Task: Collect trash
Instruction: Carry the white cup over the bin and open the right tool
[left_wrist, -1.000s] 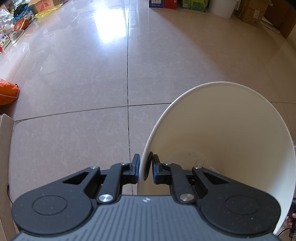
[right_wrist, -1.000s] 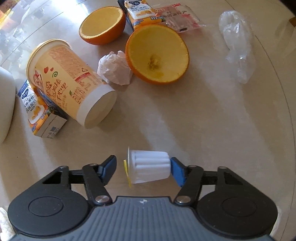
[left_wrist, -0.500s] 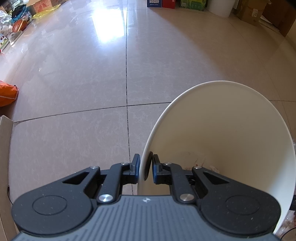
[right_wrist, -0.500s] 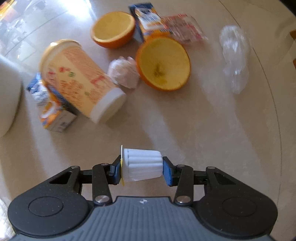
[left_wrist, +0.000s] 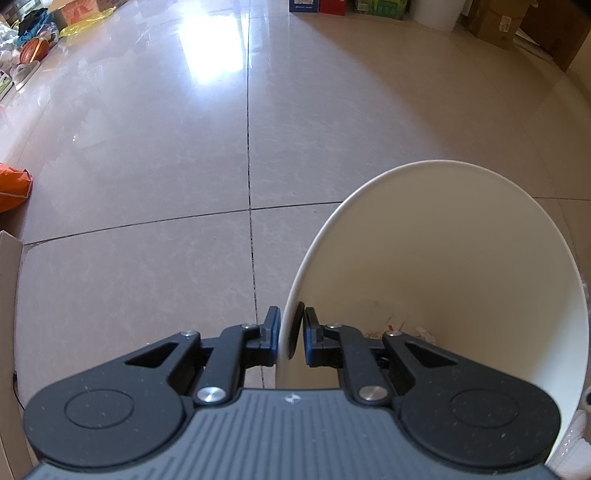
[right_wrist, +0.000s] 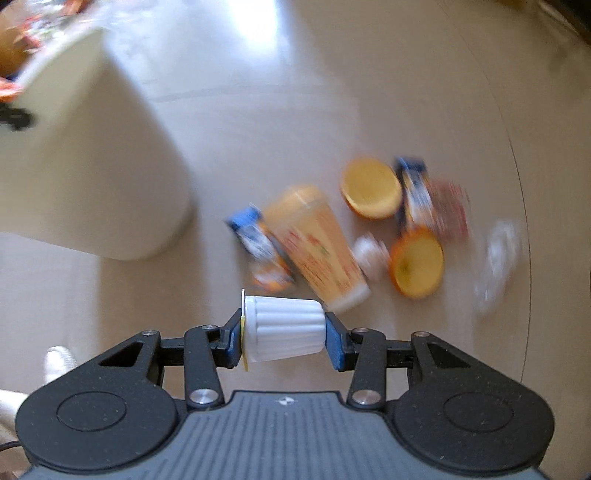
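A: Where's the white bin (left_wrist: 461, 258)?
B: On the floor tiles (left_wrist: 147, 155), its near rim pinched by the left gripper (left_wrist: 291, 334).
A: And the right gripper (right_wrist: 282, 330)?
B: Clamped end to end on a small ribbed white cup (right_wrist: 282, 328), above the blurred litter, bin to the left.

My left gripper (left_wrist: 290, 334) pinches the rim of the white bin (left_wrist: 461, 266), which fills the view toward four o'clock; glossy floor tiles (left_wrist: 147, 147) stretch toward twelve.

Floor litter (right_wrist: 332, 243) motion-blurred
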